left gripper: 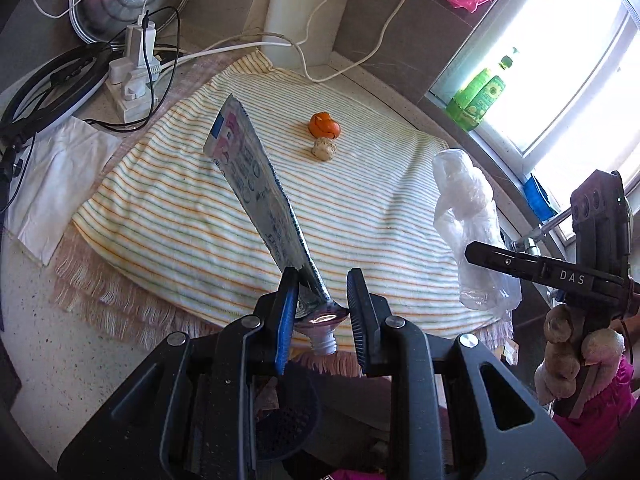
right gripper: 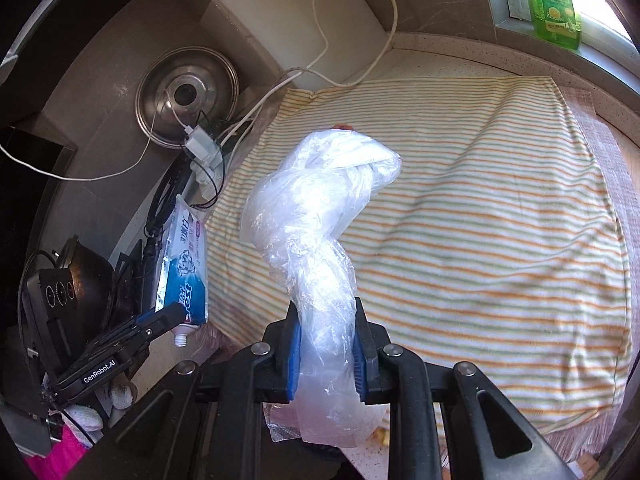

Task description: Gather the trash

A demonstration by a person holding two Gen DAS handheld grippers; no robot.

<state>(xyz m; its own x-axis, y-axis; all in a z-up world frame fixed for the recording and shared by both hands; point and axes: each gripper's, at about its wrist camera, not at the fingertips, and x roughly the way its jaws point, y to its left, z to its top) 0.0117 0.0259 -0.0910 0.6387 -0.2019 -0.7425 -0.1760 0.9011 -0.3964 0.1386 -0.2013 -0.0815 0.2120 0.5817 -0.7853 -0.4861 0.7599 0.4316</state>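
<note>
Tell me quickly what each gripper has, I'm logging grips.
Left gripper: closed on the flattened white-and-blue toothpaste tube.
Right gripper: closed on the crumpled clear plastic bag.

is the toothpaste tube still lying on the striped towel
No, the left gripper holds the toothpaste tube up off the striped towel.

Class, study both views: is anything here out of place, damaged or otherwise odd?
Two scraps sit out of place on the striped towel: an orange peel and a pale crumpled lump just in front of it. The toothpaste tube in the left gripper is squeezed flat and has no cap.
</note>
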